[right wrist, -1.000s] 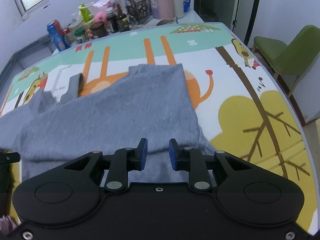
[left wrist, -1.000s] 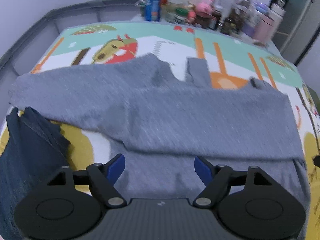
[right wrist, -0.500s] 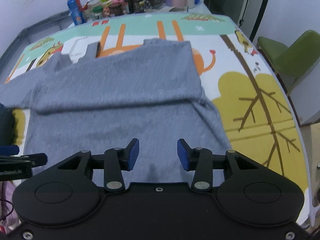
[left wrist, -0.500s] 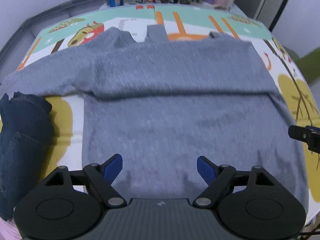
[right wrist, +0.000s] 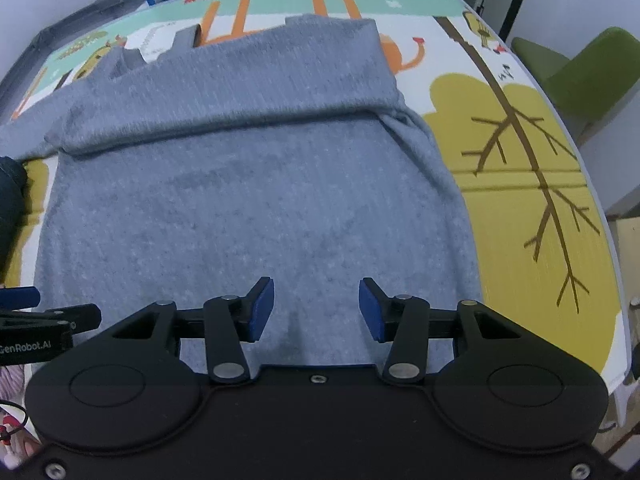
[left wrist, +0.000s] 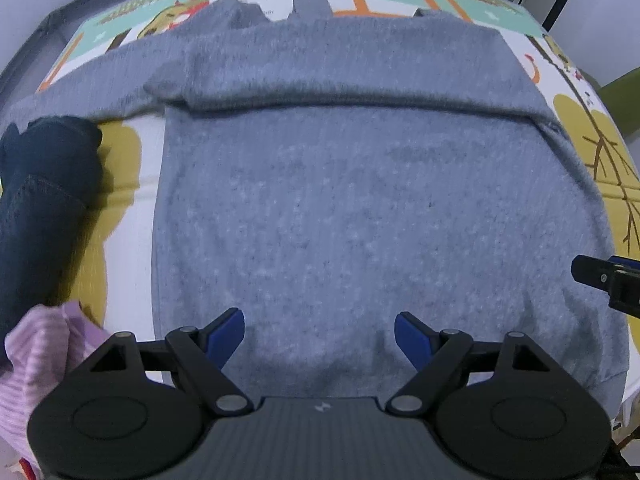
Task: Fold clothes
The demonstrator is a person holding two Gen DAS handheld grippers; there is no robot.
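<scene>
1. Compared with a second ago, I am viewing much more of the grey sweater (left wrist: 360, 208): both tongs have pulled back toward its near hem, and the bottles at the far table edge have slid almost out of frame.
2. My left gripper (left wrist: 319, 334) is standing wide apart over the hem, gripping nothing.
3. My right gripper (right wrist: 316, 308) has just been opening; it is now parted halfway, nothing pinched.
4. The sweater is lying flat on the printed mat (right wrist: 520, 184), its far part folded over.
5. Dark jeans (left wrist: 44, 208) are lying left of it.
</scene>
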